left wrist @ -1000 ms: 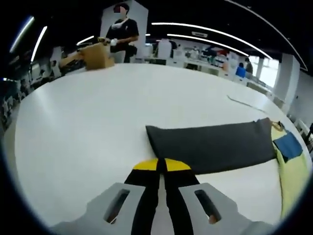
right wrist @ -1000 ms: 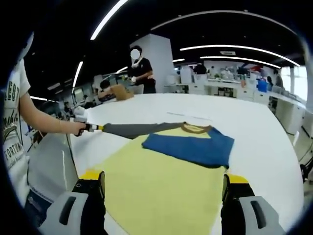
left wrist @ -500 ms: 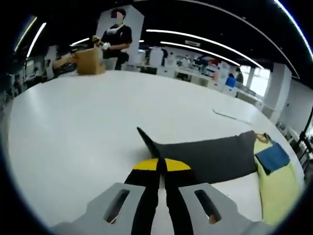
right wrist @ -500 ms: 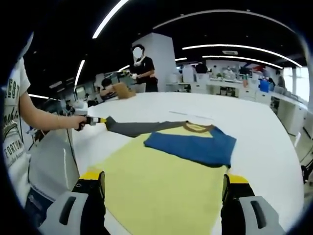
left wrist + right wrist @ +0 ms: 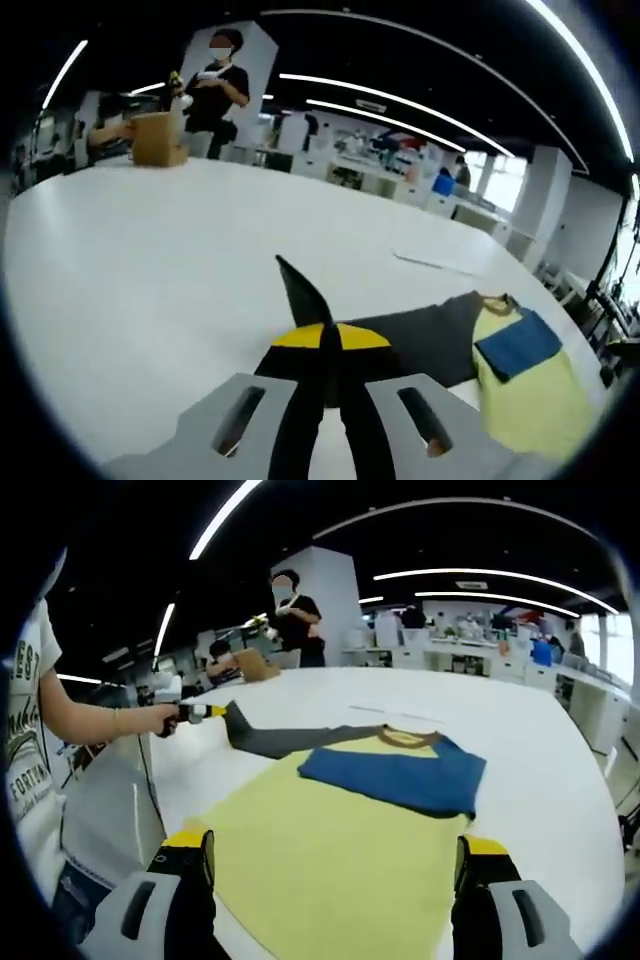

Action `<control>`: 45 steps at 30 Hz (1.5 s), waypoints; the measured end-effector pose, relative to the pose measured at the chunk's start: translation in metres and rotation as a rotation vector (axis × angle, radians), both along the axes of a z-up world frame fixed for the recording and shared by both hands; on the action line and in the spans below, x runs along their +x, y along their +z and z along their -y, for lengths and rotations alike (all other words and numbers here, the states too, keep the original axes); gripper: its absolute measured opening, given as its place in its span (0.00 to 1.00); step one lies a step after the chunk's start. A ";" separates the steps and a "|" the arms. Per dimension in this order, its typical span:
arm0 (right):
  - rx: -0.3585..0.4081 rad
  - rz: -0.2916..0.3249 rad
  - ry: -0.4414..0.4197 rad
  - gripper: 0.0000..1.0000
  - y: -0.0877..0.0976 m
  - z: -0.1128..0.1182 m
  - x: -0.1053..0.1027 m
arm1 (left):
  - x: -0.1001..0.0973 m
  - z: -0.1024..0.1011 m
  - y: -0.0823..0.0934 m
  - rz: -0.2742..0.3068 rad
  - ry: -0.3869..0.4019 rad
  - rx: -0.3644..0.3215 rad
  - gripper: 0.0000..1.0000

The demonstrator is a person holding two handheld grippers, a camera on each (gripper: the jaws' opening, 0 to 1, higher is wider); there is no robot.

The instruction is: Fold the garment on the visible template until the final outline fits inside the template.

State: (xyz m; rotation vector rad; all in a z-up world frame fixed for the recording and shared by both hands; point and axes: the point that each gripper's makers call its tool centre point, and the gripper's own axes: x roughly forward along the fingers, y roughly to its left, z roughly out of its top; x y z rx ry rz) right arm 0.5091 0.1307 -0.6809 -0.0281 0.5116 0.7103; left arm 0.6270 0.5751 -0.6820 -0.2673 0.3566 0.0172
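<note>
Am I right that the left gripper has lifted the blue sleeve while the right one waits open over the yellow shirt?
Not quite: the left gripper has hold of the grey sleeve, not the blue one. The right gripper view shows it pinching that sleeve's raised end, while the blue sleeve lies folded flat across the yellow shirt. The right gripper does wait open over the shirt.

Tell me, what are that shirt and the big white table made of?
The shirt looks like soft matte knit, likely cotton: its grey sleeve bends limply where the left tool lifts it. The table seems a smooth, hard laminate with a faint sheen; uncertain.
</note>
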 end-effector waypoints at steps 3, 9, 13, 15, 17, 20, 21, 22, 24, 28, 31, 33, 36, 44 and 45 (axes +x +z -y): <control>0.003 0.000 -0.001 0.99 -0.001 0.000 0.000 | 0.004 0.013 0.003 0.001 -0.032 -0.007 0.00; 0.004 0.000 0.004 0.99 -0.003 -0.003 -0.002 | 0.011 0.041 0.011 0.013 -0.107 -0.027 0.00; 0.005 -0.002 0.006 0.99 -0.004 -0.003 -0.003 | 0.014 0.061 0.017 0.018 -0.160 -0.032 0.00; 0.012 -0.005 0.006 0.99 -0.004 -0.003 -0.004 | 0.016 0.067 0.019 0.024 -0.177 -0.047 0.00; 0.012 -0.008 0.009 0.99 -0.004 -0.004 -0.005 | 0.018 0.074 0.021 0.030 -0.194 -0.051 0.00; 0.006 -0.009 0.012 0.99 -0.006 -0.003 -0.007 | 0.021 0.083 0.026 0.041 -0.205 -0.066 0.00; 0.006 -0.009 0.012 0.99 -0.006 -0.004 -0.007 | 0.023 0.087 0.028 0.047 -0.209 -0.073 0.00; 0.007 -0.009 0.013 0.99 -0.006 -0.004 -0.008 | 0.023 0.090 0.030 0.052 -0.210 -0.077 0.00; 0.011 -0.008 0.014 0.99 -0.006 -0.005 -0.009 | 0.026 0.098 0.034 0.060 -0.218 -0.085 0.00; 0.002 -0.010 0.027 0.99 -0.008 -0.007 -0.011 | 0.030 0.111 0.038 0.072 -0.238 -0.094 0.00; -0.001 -0.010 0.032 0.99 -0.010 -0.007 -0.013 | 0.032 0.119 0.041 0.074 -0.252 -0.098 0.00; 0.003 -0.012 0.033 0.99 -0.009 -0.008 -0.014 | 0.034 0.124 0.044 0.082 -0.253 -0.109 0.00; 0.003 -0.015 0.036 0.99 -0.011 -0.009 -0.015 | 0.038 0.132 0.049 0.094 -0.258 -0.126 0.00; -0.005 -0.027 0.039 0.99 -0.016 -0.009 -0.016 | 0.047 0.155 0.058 0.115 -0.275 -0.166 0.00; -0.005 -0.027 0.041 0.99 -0.017 -0.010 -0.016 | 0.048 0.158 0.059 0.116 -0.277 -0.169 0.00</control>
